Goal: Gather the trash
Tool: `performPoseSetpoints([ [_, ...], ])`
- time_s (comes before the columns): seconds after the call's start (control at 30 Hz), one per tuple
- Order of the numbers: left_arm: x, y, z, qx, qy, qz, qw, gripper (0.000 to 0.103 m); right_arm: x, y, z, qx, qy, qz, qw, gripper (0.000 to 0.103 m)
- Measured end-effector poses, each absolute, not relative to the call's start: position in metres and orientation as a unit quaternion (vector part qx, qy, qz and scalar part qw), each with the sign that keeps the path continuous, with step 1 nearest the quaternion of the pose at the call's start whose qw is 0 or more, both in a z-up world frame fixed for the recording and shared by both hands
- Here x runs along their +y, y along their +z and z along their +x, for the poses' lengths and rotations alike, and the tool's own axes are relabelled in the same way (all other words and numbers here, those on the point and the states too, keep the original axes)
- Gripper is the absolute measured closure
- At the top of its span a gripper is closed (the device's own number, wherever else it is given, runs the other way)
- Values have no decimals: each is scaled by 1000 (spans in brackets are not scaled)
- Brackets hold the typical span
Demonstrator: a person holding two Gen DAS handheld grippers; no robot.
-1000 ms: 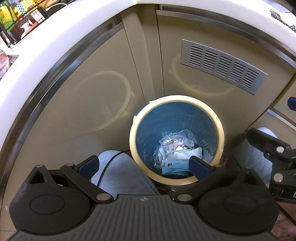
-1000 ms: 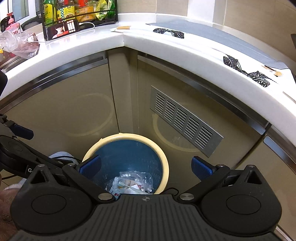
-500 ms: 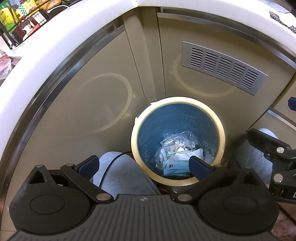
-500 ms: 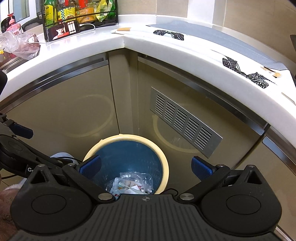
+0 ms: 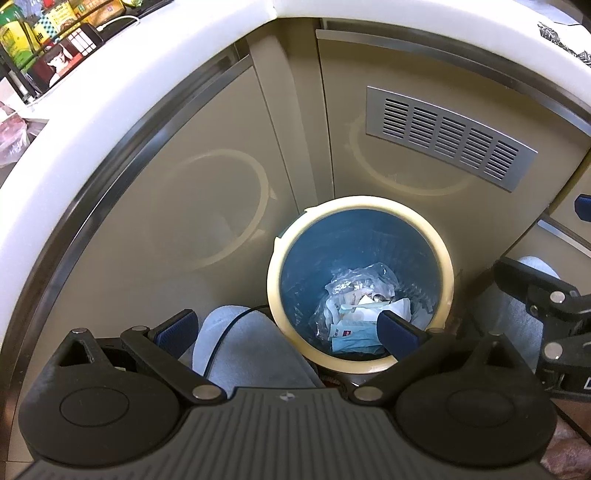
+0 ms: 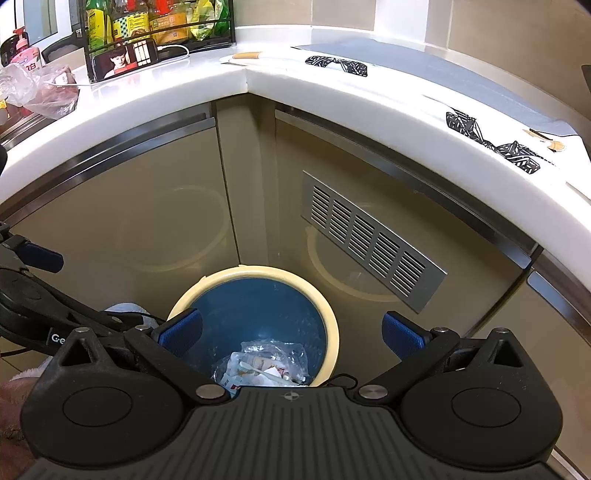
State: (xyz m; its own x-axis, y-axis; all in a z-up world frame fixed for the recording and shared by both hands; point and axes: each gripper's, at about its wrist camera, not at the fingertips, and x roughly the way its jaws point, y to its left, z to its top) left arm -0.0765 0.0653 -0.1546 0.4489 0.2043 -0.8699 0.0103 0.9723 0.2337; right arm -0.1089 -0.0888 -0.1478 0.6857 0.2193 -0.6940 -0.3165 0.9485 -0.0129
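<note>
A blue trash bin with a cream rim (image 5: 360, 202) stands on the floor in the cabinet corner. It holds crumpled clear plastic and paper wrappers (image 5: 360, 306). The bin's rim (image 6: 255, 271) and trash (image 6: 266, 363) also show in the right wrist view. My left gripper (image 5: 286, 330) is open and empty above the bin's near left edge. My right gripper (image 6: 291, 332) is open and empty above the bin. Both hang well above the trash, touching nothing.
Beige cabinet doors with a metal vent (image 6: 369, 243) surround the bin. A white countertop (image 6: 332, 92) curves above, with a bottle rack (image 6: 155, 22), a plastic bag (image 6: 40, 92) and black patterned scraps (image 6: 491, 142) on a grey mat. The person's knee (image 5: 247, 343) is beside the bin.
Both grippers have drifted slightly upward and back, so more of the countertop shows. Both stay open and empty. The bin and trash have not moved.
</note>
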Motion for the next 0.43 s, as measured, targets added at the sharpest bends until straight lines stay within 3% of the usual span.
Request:
performPoseSetpoints([
  [0.43,76,-150,-75,523,44,62,849,0,-88,-142,-111,363,145,-70,918,0],
])
